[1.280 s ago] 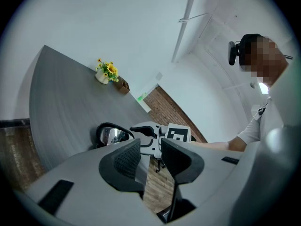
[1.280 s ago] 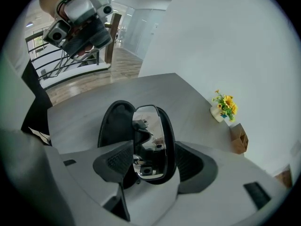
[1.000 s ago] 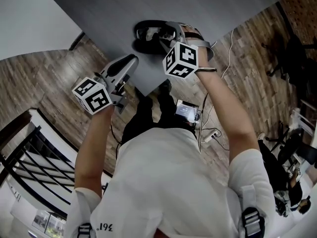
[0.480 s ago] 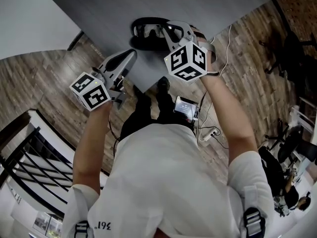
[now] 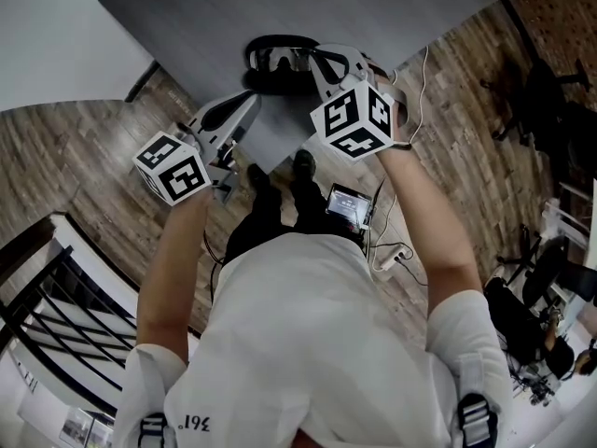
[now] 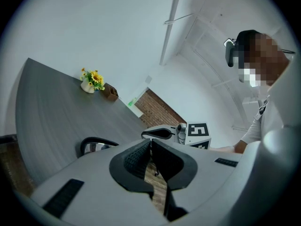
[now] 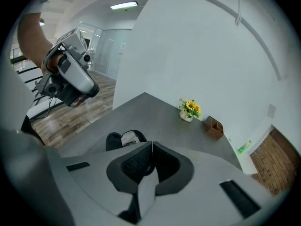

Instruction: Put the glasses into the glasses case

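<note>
An open black glasses case (image 5: 270, 64) lies near the front edge of the grey table (image 5: 373, 7), with the glasses (image 5: 280, 60) lying inside it. My right gripper (image 5: 319, 56) hovers just right of the case; its jaws have just been closing and now meet with nothing between them. My left gripper (image 5: 248, 102) hangs over the table's edge, below and left of the case, also shut and empty. The case (image 7: 123, 139) shows beyond the right gripper (image 7: 152, 146), and the case (image 6: 96, 146) sits left of the left gripper (image 6: 150, 143).
A small pot of yellow flowers (image 7: 189, 111) and a wooden holder (image 7: 214, 126) stand at the table's far end by the white wall. Below the table edge is wood floor with a small screen device (image 5: 350, 205) and cables. A black railing (image 5: 56, 315) runs at lower left.
My right gripper has lifted off the case and its jaws have come together. The case with the glasses now shows more fully. The left gripper has risen a little.
</note>
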